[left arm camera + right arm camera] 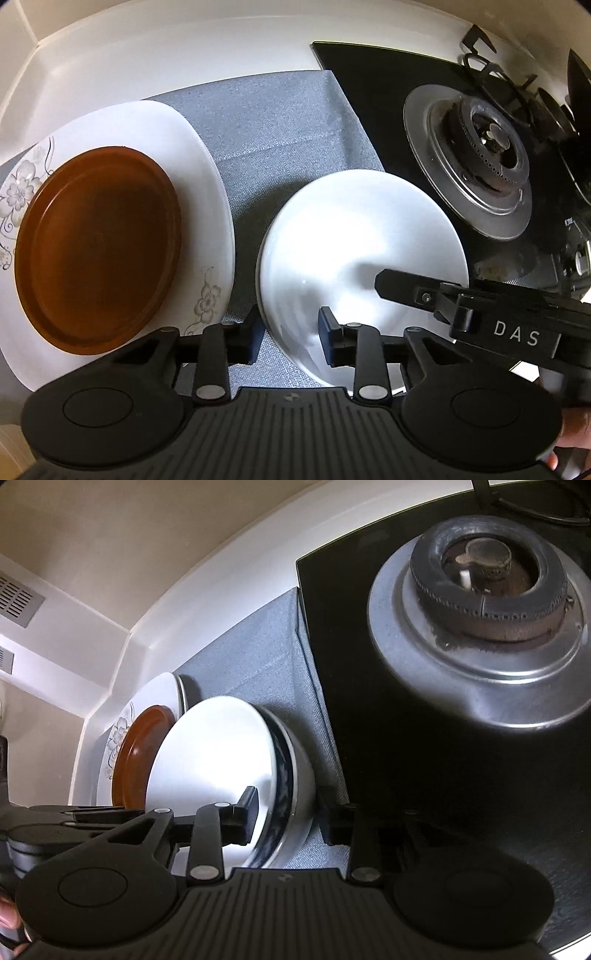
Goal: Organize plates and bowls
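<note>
A white bowl (354,236) sits on the grey mat (277,125); a dark blue patterned band (284,775) shows just outside its rim. My left gripper (291,330) is open and straddles the bowl's left rim, one finger inside and one outside, pads clear of it. My right gripper (288,819) is open across the opposite rim of the bowl (214,760), with the inner finger (247,812) over the white inside; that same finger (399,290) appears in the left wrist view. A brown plate (99,247) lies on a white floral plate (199,177) to the left.
A black glass hob (369,92) with a gas burner (480,158) borders the mat on the right. The white counter upstand (147,48) and wall run behind. Part of a hand (570,432) holds the right gripper's body.
</note>
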The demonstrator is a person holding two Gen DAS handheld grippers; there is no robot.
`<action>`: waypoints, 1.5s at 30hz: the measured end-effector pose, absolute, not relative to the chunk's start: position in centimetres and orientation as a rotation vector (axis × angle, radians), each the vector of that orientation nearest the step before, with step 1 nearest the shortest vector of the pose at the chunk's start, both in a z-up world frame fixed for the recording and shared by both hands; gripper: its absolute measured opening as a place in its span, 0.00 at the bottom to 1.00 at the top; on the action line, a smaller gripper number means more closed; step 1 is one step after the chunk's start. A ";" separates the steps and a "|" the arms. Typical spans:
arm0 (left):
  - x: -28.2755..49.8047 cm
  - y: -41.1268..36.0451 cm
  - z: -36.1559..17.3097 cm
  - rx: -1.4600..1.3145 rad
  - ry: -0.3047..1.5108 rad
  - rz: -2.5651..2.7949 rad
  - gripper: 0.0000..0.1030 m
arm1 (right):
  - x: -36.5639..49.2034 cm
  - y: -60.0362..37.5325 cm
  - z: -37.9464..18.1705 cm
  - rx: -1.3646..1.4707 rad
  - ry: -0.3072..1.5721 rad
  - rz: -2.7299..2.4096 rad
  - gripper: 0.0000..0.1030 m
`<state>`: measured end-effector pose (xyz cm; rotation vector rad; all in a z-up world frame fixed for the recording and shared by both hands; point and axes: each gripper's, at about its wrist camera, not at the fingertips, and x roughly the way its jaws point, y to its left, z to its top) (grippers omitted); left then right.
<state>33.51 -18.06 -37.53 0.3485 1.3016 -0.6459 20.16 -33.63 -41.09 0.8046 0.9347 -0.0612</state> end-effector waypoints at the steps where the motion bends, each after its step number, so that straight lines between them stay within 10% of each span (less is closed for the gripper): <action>1: 33.5 -18.0 -37.4 0.347 1.308 -0.646 0.31 | 20.0 -33.6 -41.1 0.816 0.933 -0.070 0.31; 23: 33.1 -2.8 -25.4 0.086 1.216 -0.345 0.29 | 26.7 -22.8 -31.1 0.739 0.939 0.258 0.30; 45: 28.6 18.9 -27.3 -0.273 1.329 0.080 0.29 | 29.7 -2.2 -33.2 0.455 1.205 0.690 0.30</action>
